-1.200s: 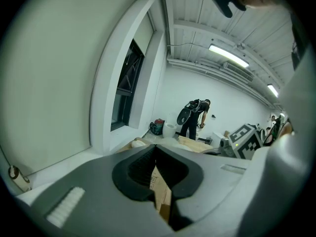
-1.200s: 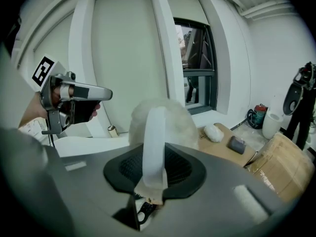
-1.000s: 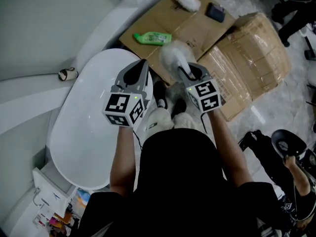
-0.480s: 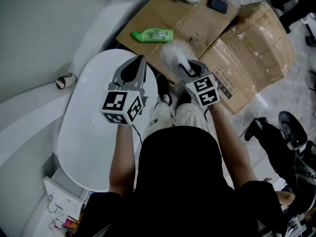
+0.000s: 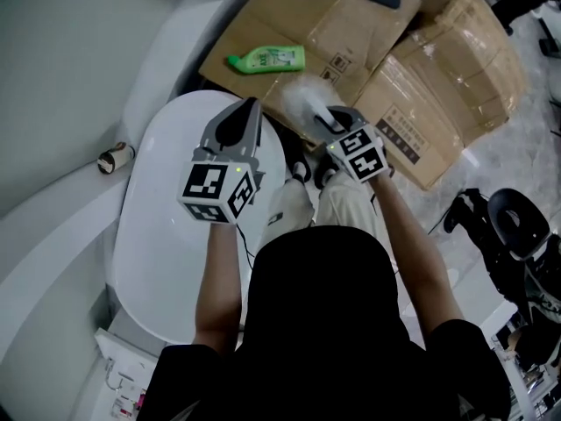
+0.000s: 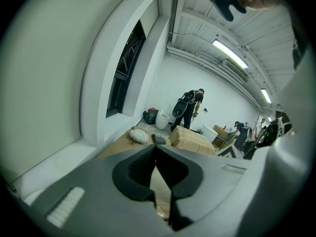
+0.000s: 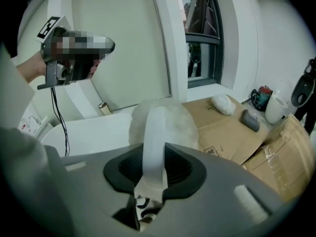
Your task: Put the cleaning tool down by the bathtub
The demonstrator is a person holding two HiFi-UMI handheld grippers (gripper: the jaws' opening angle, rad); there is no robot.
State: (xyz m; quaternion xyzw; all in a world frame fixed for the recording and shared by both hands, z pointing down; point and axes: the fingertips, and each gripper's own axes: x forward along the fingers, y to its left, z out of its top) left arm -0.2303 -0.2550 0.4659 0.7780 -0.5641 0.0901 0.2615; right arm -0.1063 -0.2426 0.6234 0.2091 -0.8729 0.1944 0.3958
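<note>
Right gripper view: the right hand-held gripper [image 7: 154,154] clamps the white plastic handle of the fluffy white cleaning tool [image 7: 160,116], held over flattened brown cardboard [image 7: 222,127] beside the white oval bathtub [image 5: 158,235]. The left hand-held gripper [image 6: 156,151], jaws together and empty, hangs above the tub.

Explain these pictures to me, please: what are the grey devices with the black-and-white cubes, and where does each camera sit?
A person stands holding two tools, one in each hand. The head view looks down from a camera on the person's head; the other two cameras ride on the tools. The left hand-held gripper is shut and empty. The right hand-held gripper is shut on a white fluffy cleaning tool with a white handle. Below are a white oval bathtub, flattened brown cardboard and a green plastic bottle lying on it.
</note>
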